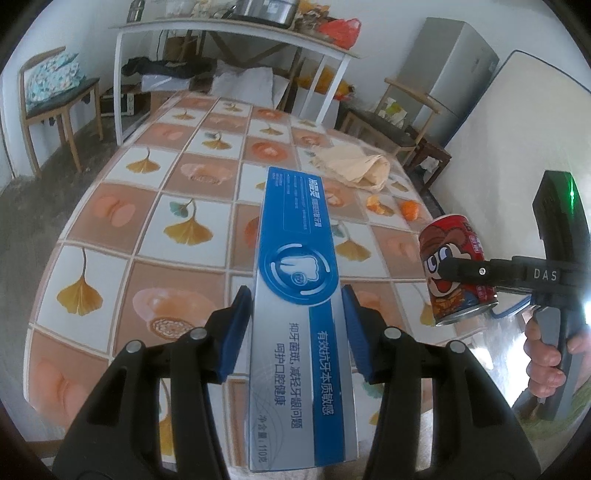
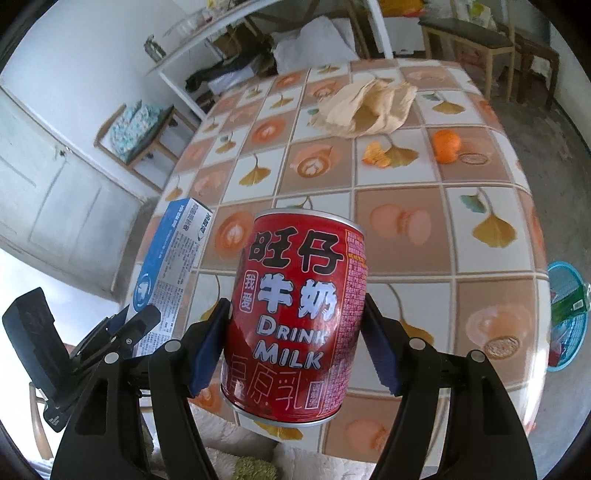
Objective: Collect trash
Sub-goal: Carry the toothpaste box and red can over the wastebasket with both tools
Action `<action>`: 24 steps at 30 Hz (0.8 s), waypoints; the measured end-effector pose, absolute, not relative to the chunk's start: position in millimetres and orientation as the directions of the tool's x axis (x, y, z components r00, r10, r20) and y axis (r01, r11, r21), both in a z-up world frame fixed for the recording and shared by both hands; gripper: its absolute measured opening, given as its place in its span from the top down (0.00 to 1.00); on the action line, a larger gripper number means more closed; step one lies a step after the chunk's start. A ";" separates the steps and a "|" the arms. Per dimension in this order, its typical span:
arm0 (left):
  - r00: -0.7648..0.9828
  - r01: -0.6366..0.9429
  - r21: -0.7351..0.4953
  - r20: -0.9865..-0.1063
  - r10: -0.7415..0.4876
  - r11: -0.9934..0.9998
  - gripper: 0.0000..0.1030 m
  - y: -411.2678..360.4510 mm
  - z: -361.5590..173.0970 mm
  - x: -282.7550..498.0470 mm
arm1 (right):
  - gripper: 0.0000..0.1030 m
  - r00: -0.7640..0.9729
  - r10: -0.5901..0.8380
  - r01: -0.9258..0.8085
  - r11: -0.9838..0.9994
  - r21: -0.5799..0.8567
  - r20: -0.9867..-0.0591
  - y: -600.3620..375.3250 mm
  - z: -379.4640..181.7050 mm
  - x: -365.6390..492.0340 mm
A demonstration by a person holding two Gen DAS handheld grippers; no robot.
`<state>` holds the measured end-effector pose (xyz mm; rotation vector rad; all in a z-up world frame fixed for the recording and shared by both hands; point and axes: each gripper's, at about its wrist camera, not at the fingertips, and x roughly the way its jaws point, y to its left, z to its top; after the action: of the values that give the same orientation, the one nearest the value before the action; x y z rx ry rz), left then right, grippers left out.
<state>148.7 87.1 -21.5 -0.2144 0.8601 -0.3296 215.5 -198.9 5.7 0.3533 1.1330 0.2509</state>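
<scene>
- Your left hand-held gripper has its blue pads about half apart and pressed on the two long sides of a long blue-and-silver cardboard toothpaste box; the box is clear of the table and runs from 6 o'clock up toward 12 in the left wrist view.
- Your right hand-held gripper stands wider, its pads clamped on the sides of a red metal milk can with white "DRINK MILK" lettering; the can is tilted a little and held above the near edge of the table.
- From the left wrist view, the can and the right hand-held gripper sit at 3 o'clock, with your fingers wrapped round its handle.
- Below both lies the table with a tiled cloth of orange, white and ginkgo-leaf squares.
- At 3 o'clock in the right wrist view, beyond the table's edge and lower down, is a round blue plastic basket with a green-labelled bottle in it.
- Farther across the table, toward 1 o'clock in the right wrist view, lie a piece of orange peel and, near it, a small orange fruit.
- Behind them at 12 o'clock rests a crumpled tan paper bag, lying flat.
- Past the table stand a white-framed shelf and wooden chairs.
</scene>
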 end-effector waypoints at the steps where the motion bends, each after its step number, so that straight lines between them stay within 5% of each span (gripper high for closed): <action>1: 0.611 0.203 -0.313 -0.700 -0.370 0.928 0.54 84.8 -18.3 147.2 | 0.35 0.418 0.373 -0.009 0.913 0.407 -0.828 -205.2 8.4 210.7; 14: 0.569 0.375 -0.329 -0.657 -0.495 0.867 0.54 15.3 16.9 134.7 | 0.35 0.572 0.308 0.146 0.874 0.464 -0.760 -304.1 35.8 130.7; 24: 0.417 0.582 -0.338 -0.657 -0.628 0.740 0.54 -99.8 33.3 132.5 | 0.35 0.674 0.113 0.390 0.785 0.482 -0.730 -421.3 42.5 34.7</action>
<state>132.5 -99.8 33.3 -0.0605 0.8506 -0.7601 34.7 -421.3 42.5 0.6682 0.8304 -0.1693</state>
